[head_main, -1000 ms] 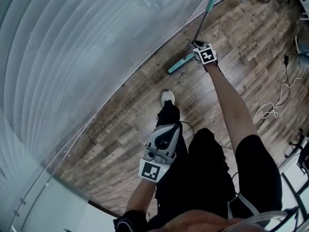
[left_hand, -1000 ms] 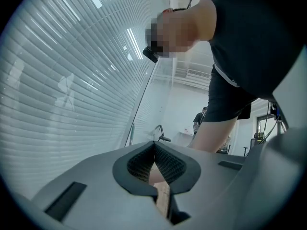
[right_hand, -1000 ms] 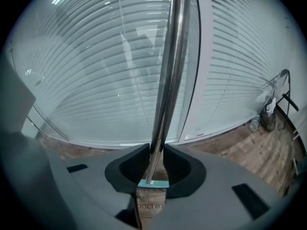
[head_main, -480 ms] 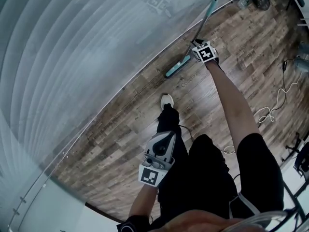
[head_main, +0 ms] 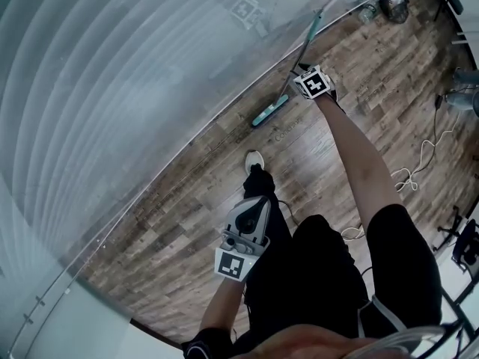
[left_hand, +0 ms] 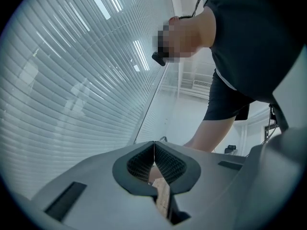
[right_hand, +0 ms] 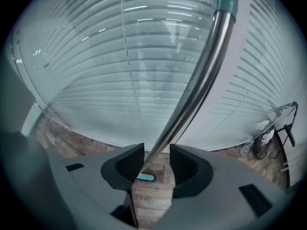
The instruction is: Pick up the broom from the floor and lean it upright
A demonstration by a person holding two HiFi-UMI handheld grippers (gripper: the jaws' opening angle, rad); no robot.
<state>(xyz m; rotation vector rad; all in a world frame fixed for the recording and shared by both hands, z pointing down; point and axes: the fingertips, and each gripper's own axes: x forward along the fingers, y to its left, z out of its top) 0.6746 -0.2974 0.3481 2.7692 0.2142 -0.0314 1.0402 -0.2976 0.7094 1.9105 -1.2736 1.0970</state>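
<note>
Fingers of the right gripper stand wide apart, having just been opening. The silver metal broom with a teal grip and teal head passes between them unclamped, its handle running close by the left-hand pad. The right arm reaches straight out and the gripper tips steeply down. The left gripper is held near the person's thigh, its jaws pressed together on nothing.

The right gripper view alone shows the broom's handle rising past the jaws towards the striped glass wall, with the head small on the floor below. The left gripper view shows its closed tips against the person's dark shirt and the wall.

The broom's head rests on the brown wood-plank floor at the foot of the glass. A white cable trails across the planks well apart from it.
</note>
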